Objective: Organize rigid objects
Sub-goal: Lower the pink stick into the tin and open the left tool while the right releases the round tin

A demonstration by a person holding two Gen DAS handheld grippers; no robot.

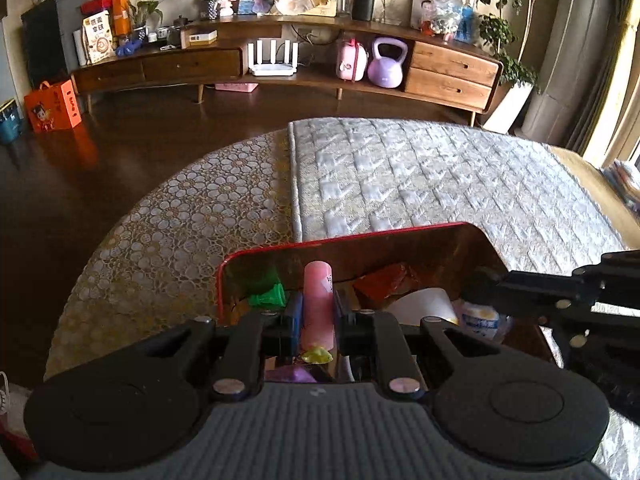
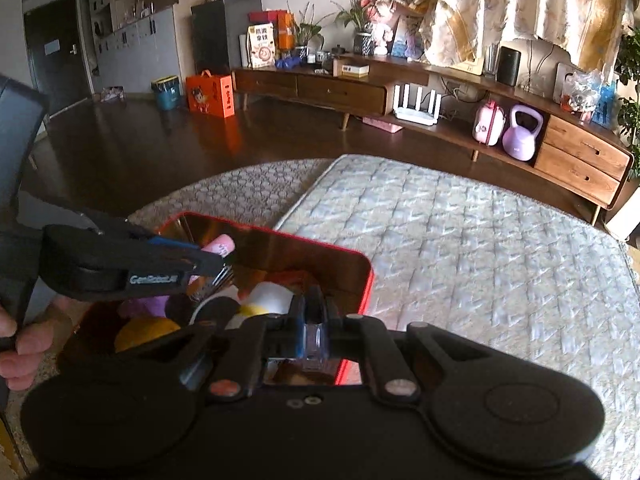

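Note:
A red tin box [image 1: 224, 280] with shiny inner walls sits on the quilted mattress [image 1: 420, 176]; it also shows in the right wrist view [image 2: 370, 280]. My left gripper [image 1: 318, 312] is shut on a pink cylinder [image 1: 318, 296] and holds it upright over the box. Inside lie a green toy [image 1: 267, 296], a red packet [image 1: 384, 284], a white cup [image 1: 424, 304] and a small bottle [image 1: 480, 320]. My right gripper [image 2: 316, 320] is over the box, shut on a small clear piece [image 2: 316, 340]. The left gripper [image 2: 200, 258] with the pink cylinder [image 2: 219, 245] shows at left.
A wooden TV console [image 1: 280, 60] stands across the dark floor, with a router [image 1: 273, 58] and purple kettlebell [image 1: 386, 63]. An orange box [image 1: 54, 106] sits on the floor at left. The patterned cloth [image 1: 180, 220] covers the mattress's left part.

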